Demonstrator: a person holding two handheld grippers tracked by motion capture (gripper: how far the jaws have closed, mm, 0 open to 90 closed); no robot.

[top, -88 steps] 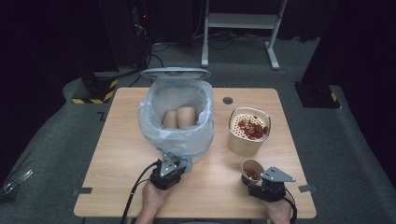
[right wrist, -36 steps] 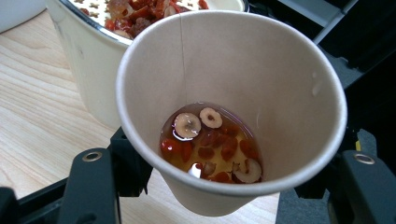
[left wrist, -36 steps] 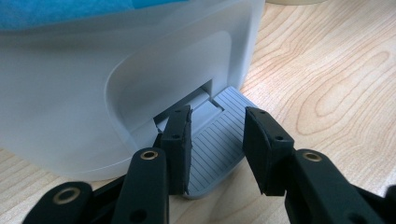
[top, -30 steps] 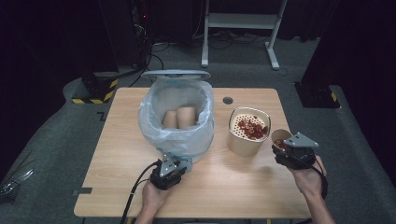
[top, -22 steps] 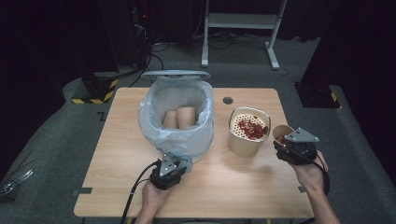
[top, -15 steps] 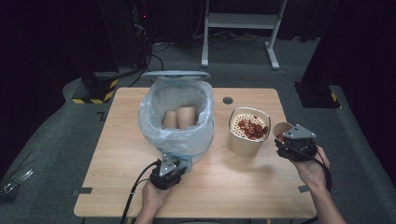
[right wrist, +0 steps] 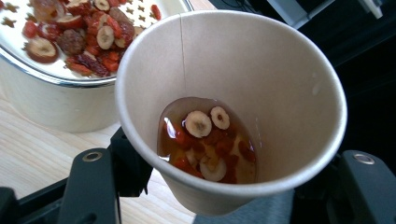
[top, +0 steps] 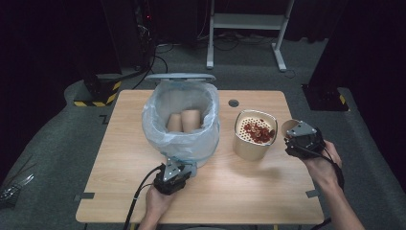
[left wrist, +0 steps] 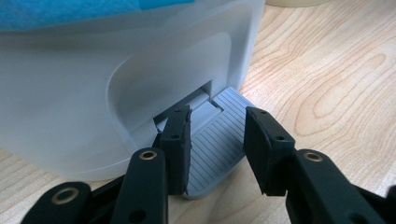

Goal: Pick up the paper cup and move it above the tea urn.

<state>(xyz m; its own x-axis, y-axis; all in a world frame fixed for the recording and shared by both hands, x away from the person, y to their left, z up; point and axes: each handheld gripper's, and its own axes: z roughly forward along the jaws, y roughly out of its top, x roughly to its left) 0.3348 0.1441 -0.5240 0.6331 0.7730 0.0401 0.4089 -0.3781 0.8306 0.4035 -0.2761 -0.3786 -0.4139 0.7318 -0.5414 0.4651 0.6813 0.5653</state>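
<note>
Paper cup (right wrist: 233, 112) of fruit tea clamped in right gripper (top: 302, 142), tilted beside strainer pot (top: 253, 135); left gripper (left wrist: 217, 149) jaws wide over bin pedal (left wrist: 215, 140).

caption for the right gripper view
Right claw tilts a paper cup of tea beside the strainer.

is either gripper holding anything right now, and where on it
The right gripper holds a paper cup of tea and fruit, clamped around its lower body. The left gripper holds nothing; its jaws stand open over the bin's pedal.
</note>
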